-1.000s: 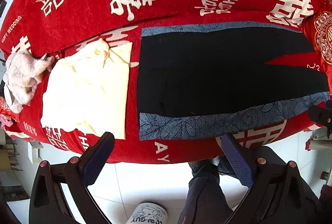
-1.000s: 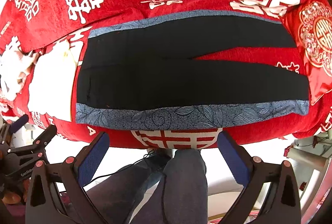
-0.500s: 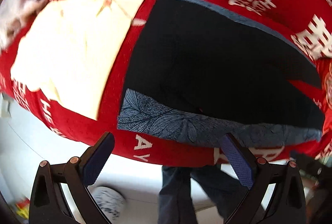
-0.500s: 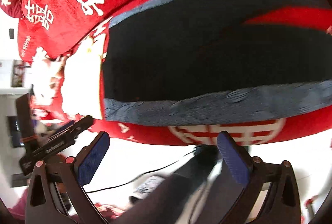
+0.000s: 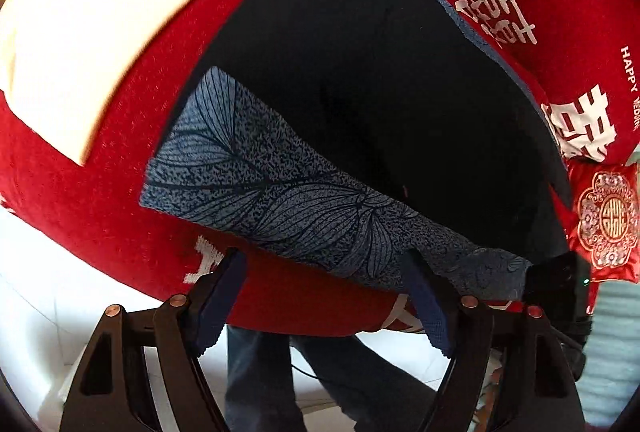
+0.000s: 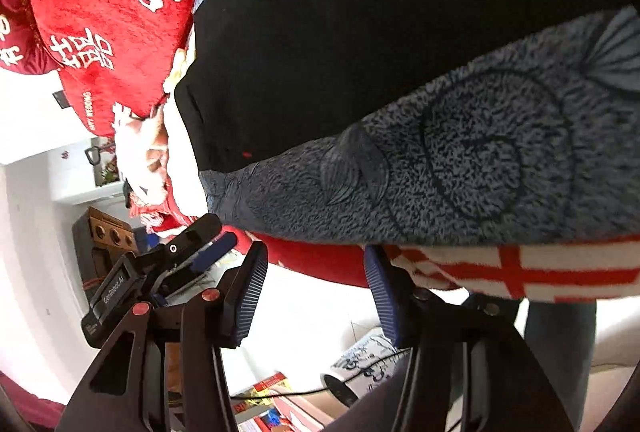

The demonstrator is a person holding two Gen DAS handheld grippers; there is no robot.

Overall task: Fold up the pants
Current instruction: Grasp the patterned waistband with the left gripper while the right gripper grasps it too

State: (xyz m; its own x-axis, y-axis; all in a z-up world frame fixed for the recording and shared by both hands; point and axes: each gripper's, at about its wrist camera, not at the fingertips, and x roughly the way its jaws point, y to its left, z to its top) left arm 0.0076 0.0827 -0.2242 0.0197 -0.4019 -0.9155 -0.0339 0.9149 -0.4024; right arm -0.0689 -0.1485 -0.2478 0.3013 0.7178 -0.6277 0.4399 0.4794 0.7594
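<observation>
The left gripper stands with its two blue-padded fingers spread wide, nothing between them but the red plush blanket printed with white characters. Its tips sit at the near edge of the surface, just below the blue-grey leaf-patterned side band of the black pants; whether the right-hand tip touches that band cannot be told. Beyond the tips the pants lie flat, running away up and to the right. Further out to the left lies a cream folded cloth, a sheet seen plainly only in this view. Out to the right sits a red cushion with a round gold emblem, and a dark gripper body meets the band's far end there.

The right gripper is also open, with a narrower gap, empty, tips just under the same band, which fills this view close up. Only this view shows the left gripper from outside, just to the left, and a cardboard box beyond it. Below both grippers are the person's dark jeans and white floor.
</observation>
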